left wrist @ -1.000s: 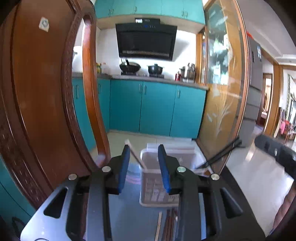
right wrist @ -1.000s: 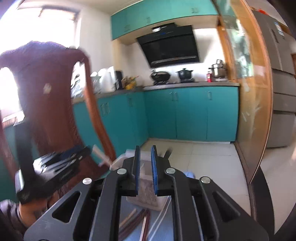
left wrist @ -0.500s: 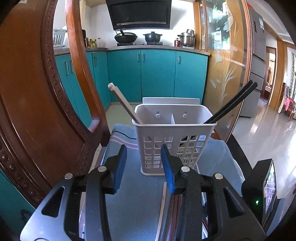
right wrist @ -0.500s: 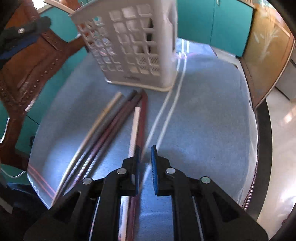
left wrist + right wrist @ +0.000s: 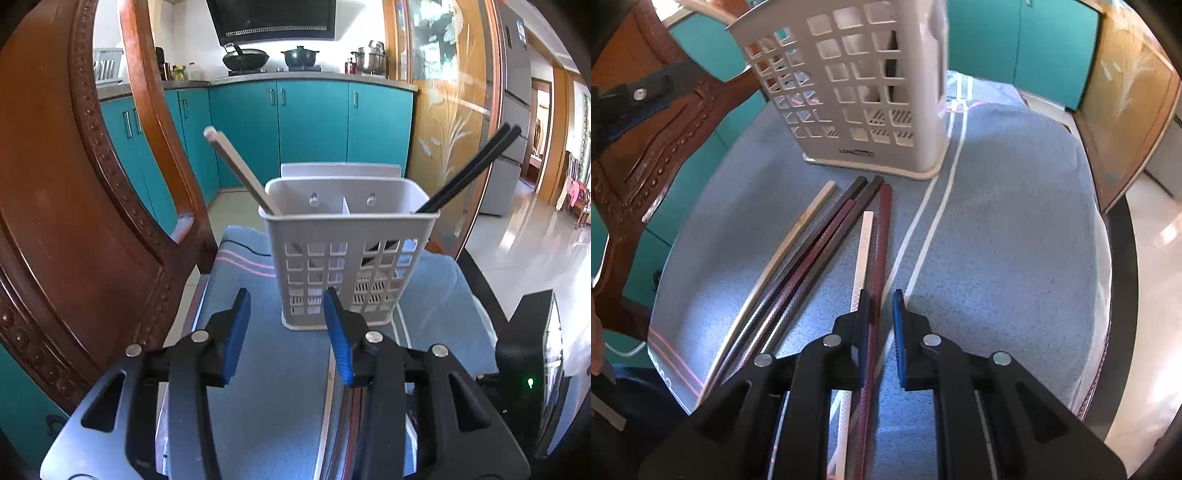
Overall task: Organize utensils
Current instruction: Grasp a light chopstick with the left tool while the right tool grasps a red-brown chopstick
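A white slotted utensil basket (image 5: 351, 229) stands on a blue cloth (image 5: 266, 406). Beige chopsticks (image 5: 236, 166) lean out of its left compartment and black chopsticks (image 5: 472, 166) out of its right one. My left gripper (image 5: 286, 299) hovers in front of the basket, its jaws opening with nothing between them. In the right wrist view the basket (image 5: 857, 92) is at the top, and several loose chopsticks lie before it: beige (image 5: 798, 229), dark brown (image 5: 831, 229), white (image 5: 862, 251) and dark red (image 5: 882, 229). My right gripper (image 5: 881, 295) points down, shut to a narrow slit right over the dark red chopstick.
A carved wooden chair back (image 5: 74, 184) stands close on the left, seen also as the chair (image 5: 646, 147) in the right wrist view. The cloth (image 5: 997, 240) covers a dark-rimmed table (image 5: 1119, 277). The right gripper's black body (image 5: 528, 369) sits low right in the left view.
My right gripper swung down from facing the kitchen to pointing at the loose chopsticks, then held still. My left gripper tipped downward toward the basket, and its jaws widened.
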Motion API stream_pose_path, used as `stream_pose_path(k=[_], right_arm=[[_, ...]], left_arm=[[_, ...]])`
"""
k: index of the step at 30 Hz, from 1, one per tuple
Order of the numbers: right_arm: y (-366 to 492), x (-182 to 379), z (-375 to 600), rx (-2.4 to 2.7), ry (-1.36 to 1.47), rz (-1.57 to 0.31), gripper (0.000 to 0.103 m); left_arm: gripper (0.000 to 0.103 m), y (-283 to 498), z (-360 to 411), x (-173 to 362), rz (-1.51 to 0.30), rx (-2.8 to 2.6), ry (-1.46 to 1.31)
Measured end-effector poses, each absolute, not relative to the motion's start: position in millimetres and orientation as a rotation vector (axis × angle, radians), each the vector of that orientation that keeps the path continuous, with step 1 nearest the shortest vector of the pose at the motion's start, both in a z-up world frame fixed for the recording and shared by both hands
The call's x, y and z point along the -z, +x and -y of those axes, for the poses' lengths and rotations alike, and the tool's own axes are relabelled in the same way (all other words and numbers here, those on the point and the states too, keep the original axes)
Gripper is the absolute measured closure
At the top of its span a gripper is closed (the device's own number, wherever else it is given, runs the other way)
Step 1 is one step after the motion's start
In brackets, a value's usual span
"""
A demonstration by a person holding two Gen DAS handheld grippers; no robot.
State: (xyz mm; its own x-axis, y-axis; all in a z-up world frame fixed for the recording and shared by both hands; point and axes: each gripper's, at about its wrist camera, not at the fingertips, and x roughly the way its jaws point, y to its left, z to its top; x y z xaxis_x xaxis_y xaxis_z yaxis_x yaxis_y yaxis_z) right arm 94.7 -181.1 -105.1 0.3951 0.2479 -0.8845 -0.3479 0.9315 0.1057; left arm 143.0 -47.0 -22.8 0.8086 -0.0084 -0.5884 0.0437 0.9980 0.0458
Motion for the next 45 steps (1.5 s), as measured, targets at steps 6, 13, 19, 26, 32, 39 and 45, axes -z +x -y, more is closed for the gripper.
stream_pose_path(k=[6,13,19,26,32,39,45], right_arm=[[91.7,101.3,184.3,-0.331,-0.112,-1.087,0.096],[97.1,83.6,210.6,-0.295,0.038,-1.067,0.097],[101.9,86.8,222.3,-0.274,0.057,-1.091,0.097],[99.2,92.1,222.4,-0.267,0.023,-1.099,0.097],[102.1,92.6,220.4,-0.262,0.018,-1.102,0.095],[99.6,93.8,221.6,-0.248,0.008,-1.106,0.091],[101.8,98.8,220.6,-0.24,-0.004,-1.115,0.087]], left_arm=[[0.06,142.9,51.1,30.4,-0.647,0.03,0.081],[0.059,144.9,51.2,40.9,-0.686,0.028,0.101],[0.059,150.0,53.2,57.2,-0.755,0.048,0.098],[0.063,159.6,54.0,97.5,-0.935,0.147,0.035],[0.063,167.5,57.9,120.8,-1.023,0.155,0.04],[0.064,172.8,64.1,129.5,-1.034,0.155,0.069],[0.065,181.4,64.8,139.0,-1.058,0.152,0.083]])
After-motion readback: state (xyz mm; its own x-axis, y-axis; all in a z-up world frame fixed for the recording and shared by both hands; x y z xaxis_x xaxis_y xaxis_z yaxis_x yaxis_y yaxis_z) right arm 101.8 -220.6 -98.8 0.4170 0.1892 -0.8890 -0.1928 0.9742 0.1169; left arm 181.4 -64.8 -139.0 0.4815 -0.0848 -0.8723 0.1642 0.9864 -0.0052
